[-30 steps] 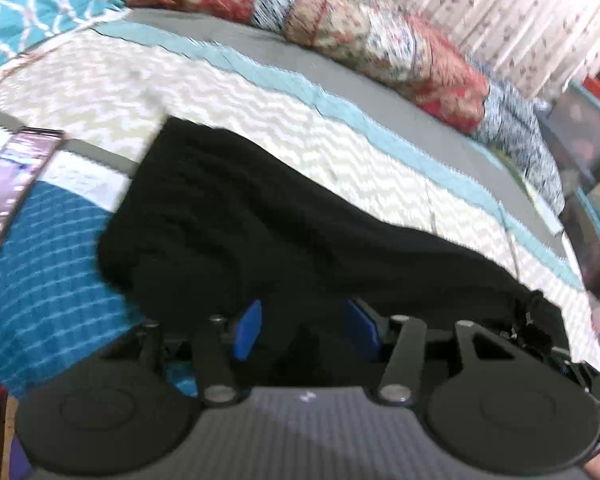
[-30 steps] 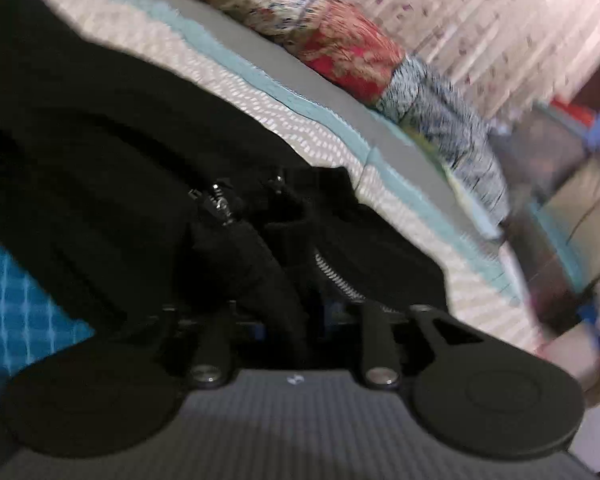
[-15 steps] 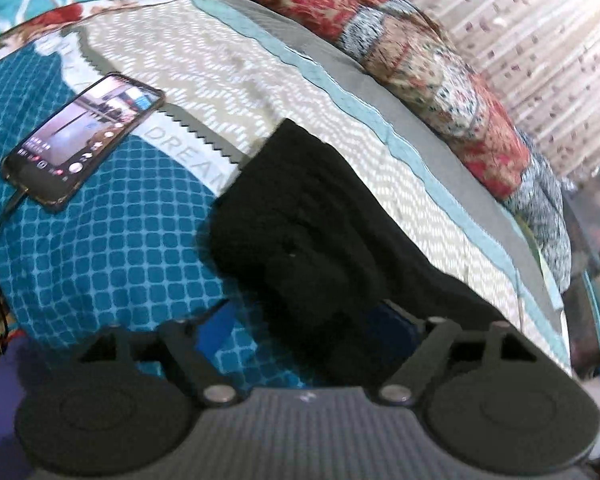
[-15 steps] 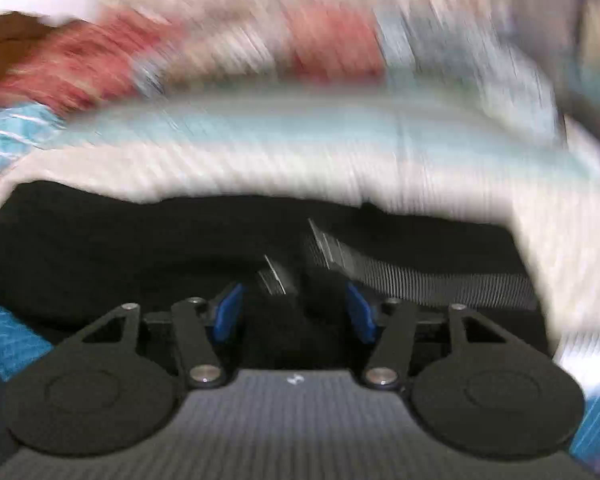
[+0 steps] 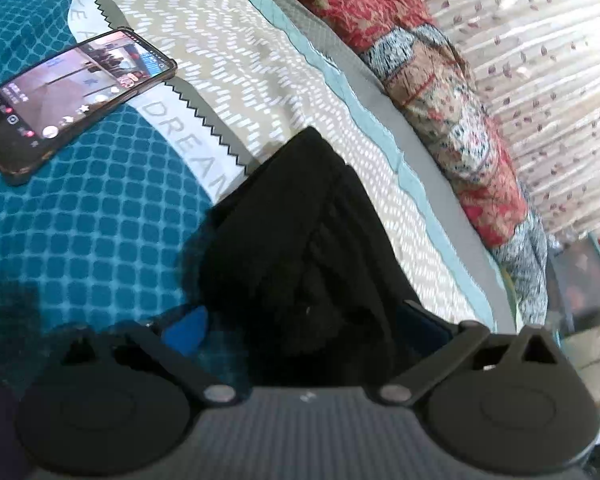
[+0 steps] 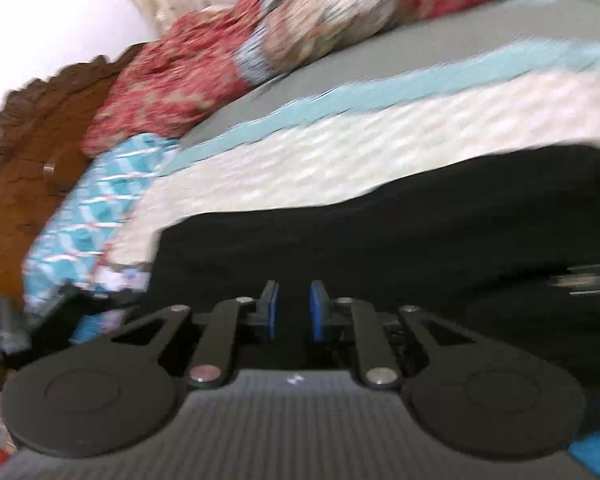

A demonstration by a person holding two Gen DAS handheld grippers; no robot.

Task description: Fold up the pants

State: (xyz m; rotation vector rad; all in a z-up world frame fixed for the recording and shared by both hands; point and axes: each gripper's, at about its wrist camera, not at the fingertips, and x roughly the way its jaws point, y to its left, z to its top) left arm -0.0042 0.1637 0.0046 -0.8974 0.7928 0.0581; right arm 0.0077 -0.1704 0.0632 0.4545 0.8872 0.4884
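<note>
Left wrist view: the left gripper (image 5: 304, 328) stands with its jaws spread wide, having just been opening. The black pants (image 5: 300, 240) lie folded on the patterned bedspread (image 5: 100, 240), their near end running down between the blue pads (image 5: 186, 332) and hiding part of the right-hand pad; neither pad presses on the cloth. A phone (image 5: 68, 100) with a lit screen lies on the bedspread, well apart to the upper left of the pants. A red patterned quilt (image 5: 440, 92) is bunched along the far edge of the bed.

Right wrist view, blurred: the right gripper (image 6: 292, 312) has just been closing, and its pads stand near each other with a narrow gap and nothing between them. The pants (image 6: 420, 248) lie spread beneath and beyond the fingertips, extending to the right edge of the view.
</note>
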